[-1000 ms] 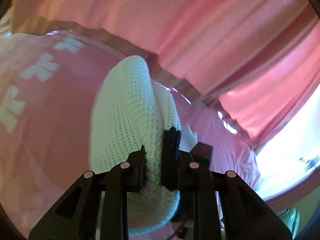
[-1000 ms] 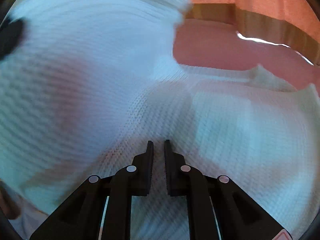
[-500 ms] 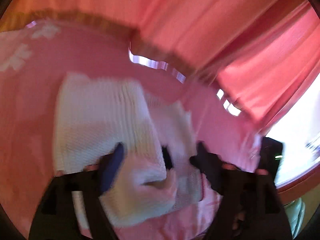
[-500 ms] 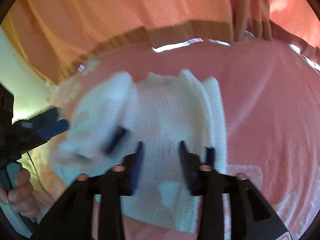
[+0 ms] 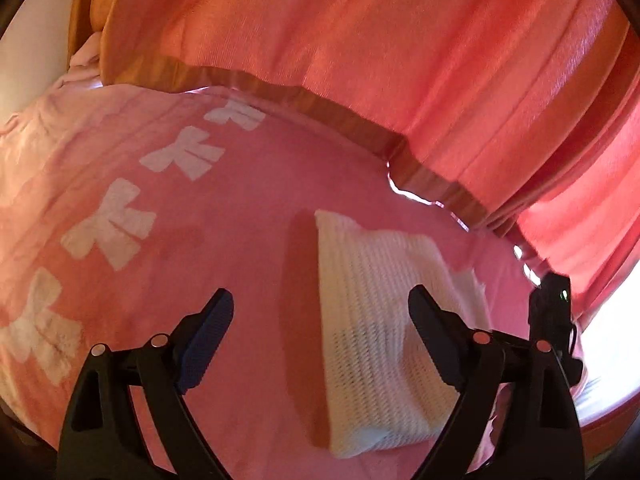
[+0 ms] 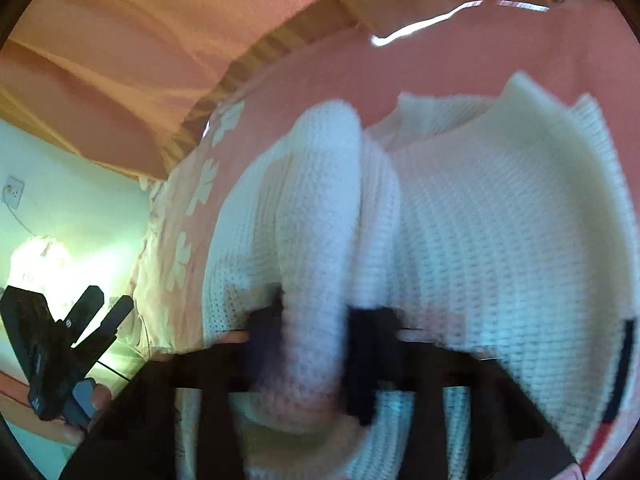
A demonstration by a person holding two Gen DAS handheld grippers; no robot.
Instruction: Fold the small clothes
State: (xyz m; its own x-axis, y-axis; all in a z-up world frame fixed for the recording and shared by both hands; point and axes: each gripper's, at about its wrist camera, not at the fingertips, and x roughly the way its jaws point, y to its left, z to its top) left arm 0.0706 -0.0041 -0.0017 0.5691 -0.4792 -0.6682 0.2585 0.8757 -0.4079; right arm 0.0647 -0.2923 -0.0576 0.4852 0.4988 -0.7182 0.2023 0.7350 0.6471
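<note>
Sweater (image 5: 372,312) lies on pink bedspread (image 5: 240,208), released since earlier; left gripper (image 5: 320,320) jaws spread wide above it. Right gripper (image 6: 316,344) jaws clamp its sleeve (image 6: 320,220).

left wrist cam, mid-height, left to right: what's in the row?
White bow prints → bare pink bedspread → folded white knit → right gripper, dark and partly hidden → bright window. Left gripper is open and holds nothing.
</note>
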